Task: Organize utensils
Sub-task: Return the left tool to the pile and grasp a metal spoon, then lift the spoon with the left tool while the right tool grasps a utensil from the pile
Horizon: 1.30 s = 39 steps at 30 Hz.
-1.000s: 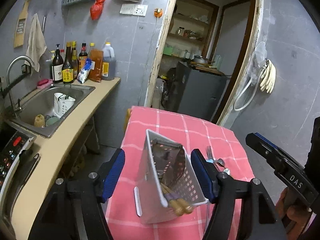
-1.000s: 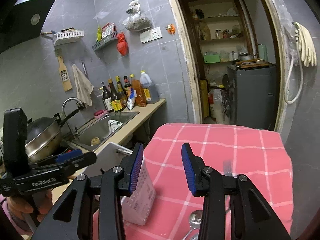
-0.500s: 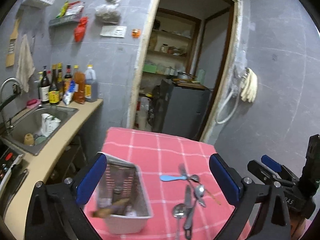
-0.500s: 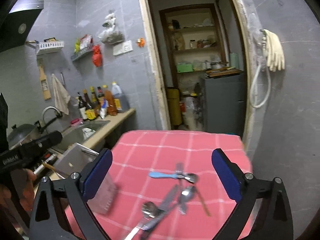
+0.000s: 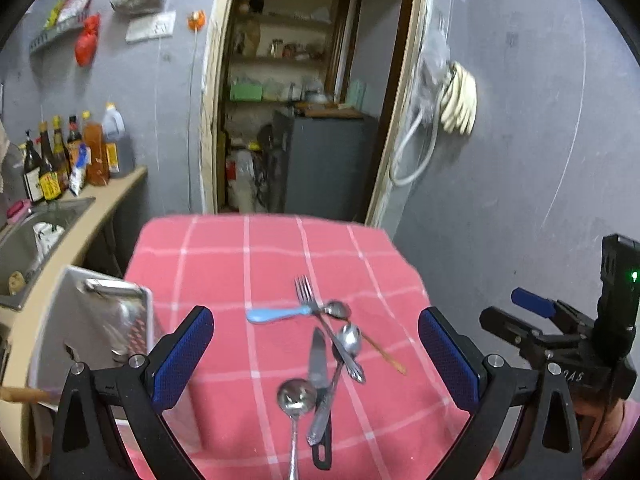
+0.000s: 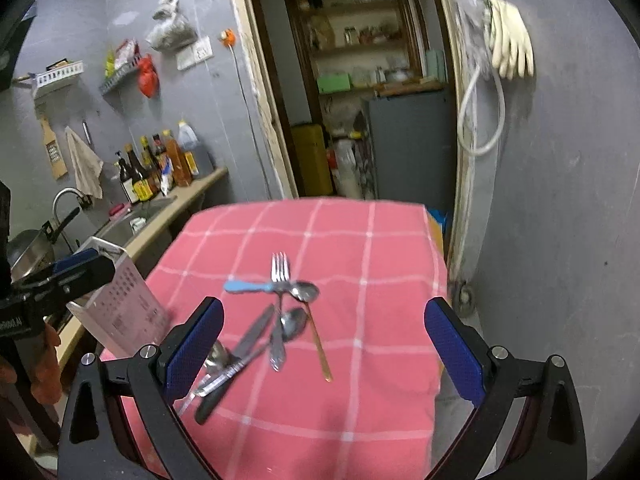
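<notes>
Both grippers have swung right since a second ago: the white caddy, which sat between the left gripper's pads, now stands off to the left, and the cutlery pile has come into the middle of both views. Left gripper is spread wide with nothing between its blue pads; right gripper is just as wide, also holding nothing.

Down on the pink checked tablecloth, the utensils lie loose in a tangle. A fork points toward the doorway, crossing a blue-handled spoon that lies sideways. Just below, a table knife with a dark handle, a steel spoon and a big ladle-like spoon overlap. A gold-handled spoon angles off to the right of the pile.

The caddy sits at the table's left edge, tilted, with a wooden handle poking out near its bottom, though blur makes that hard to read.

Writing: the left handle, seen from the right wrist view, shows what looks like "Robot.AI", cut off at the frame edge. The other handle carries mirrored letters, roughly "DAS". Bottles with yellow labels line the counter by the sink; their print is too small to read.
</notes>
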{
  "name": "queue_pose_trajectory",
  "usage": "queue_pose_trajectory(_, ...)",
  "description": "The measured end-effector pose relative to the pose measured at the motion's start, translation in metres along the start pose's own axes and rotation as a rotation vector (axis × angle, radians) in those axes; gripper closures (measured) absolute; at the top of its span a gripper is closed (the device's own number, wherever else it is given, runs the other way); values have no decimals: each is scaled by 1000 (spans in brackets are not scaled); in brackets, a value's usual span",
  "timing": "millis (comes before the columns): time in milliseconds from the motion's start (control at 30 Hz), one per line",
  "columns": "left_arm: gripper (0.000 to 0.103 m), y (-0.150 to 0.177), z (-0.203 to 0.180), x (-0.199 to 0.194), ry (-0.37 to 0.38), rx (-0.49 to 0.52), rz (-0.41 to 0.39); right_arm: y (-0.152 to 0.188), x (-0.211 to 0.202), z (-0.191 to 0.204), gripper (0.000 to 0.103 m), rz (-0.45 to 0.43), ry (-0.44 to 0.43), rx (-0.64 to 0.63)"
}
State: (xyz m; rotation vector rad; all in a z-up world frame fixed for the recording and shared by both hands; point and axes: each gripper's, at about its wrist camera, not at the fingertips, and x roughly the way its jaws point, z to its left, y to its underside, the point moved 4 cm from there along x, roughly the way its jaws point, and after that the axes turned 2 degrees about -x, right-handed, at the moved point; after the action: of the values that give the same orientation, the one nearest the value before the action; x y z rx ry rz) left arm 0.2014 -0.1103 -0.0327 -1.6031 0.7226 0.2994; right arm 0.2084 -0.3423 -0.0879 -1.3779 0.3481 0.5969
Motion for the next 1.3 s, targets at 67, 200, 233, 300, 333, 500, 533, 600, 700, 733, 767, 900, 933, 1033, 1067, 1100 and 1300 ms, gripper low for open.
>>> queue_pose_trajectory(67, 0, 8, -3, 12, -14, -2, 40, 8, 12, -8, 4, 31, -12, 14)
queue_pose_trajectory(200, 1, 24, 0, 42, -28, -27, 150, 24, 41, -21, 5, 106, -50, 47)
queue_pose_trajectory(233, 1, 28, 0, 48, -21, -26, 175, 27, 48, -22, 5, 121, -61, 56)
queue_pose_trajectory(300, 2, 36, 1, 57, -13, -37, 215, 34, 63, -24, 6, 155, -89, 69)
queue_pose_trajectory(333, 5, 41, 2, 62, -12, -45, 236, 36, 71, -24, 11, 172, -104, 68)
queue_pose_trajectory(500, 22, 57, 6, 83, -22, -59, 305, 46, 102, -19, 36, 223, -149, 56)
queue_pose_trajectory(533, 23, 60, 8, 88, -29, -58, 321, 48, 109, -17, 42, 233, -165, 56)
queue_pose_trajectory(600, 28, 64, 11, 94, -40, -60, 346, 49, 122, -13, 48, 250, -188, 53)
queue_pose_trajectory(700, 35, 70, 17, 103, -46, -84, 390, 51, 137, -8, 57, 268, -219, 53)
queue_pose_trajectory(733, 35, 72, 19, 106, -49, -90, 403, 51, 144, -4, 61, 278, -231, 54)
queue_pose_trajectory(767, 36, 74, 19, 108, -53, -95, 412, 52, 147, -1, 65, 284, -238, 54)
queue_pose_trajectory(900, 41, 83, 27, 117, -60, -124, 456, 56, 165, 14, 75, 324, -288, 61)
queue_pose_trajectory(933, 43, 84, 29, 119, -58, -130, 465, 57, 168, 17, 75, 334, -299, 63)
queue_pose_trajectory(1033, 46, 88, 33, 122, -57, -148, 485, 61, 175, 24, 75, 361, -321, 66)
queue_pose_trajectory(1067, 46, 89, 34, 123, -55, -152, 489, 63, 178, 26, 75, 369, -320, 62)
queue_pose_trajectory(1100, 46, 90, 35, 124, -50, -158, 491, 65, 181, 28, 75, 381, -319, 57)
queue_pose_trajectory(1300, 54, 89, 34, 128, -31, -157, 491, 61, 194, 32, 75, 402, -322, 44)
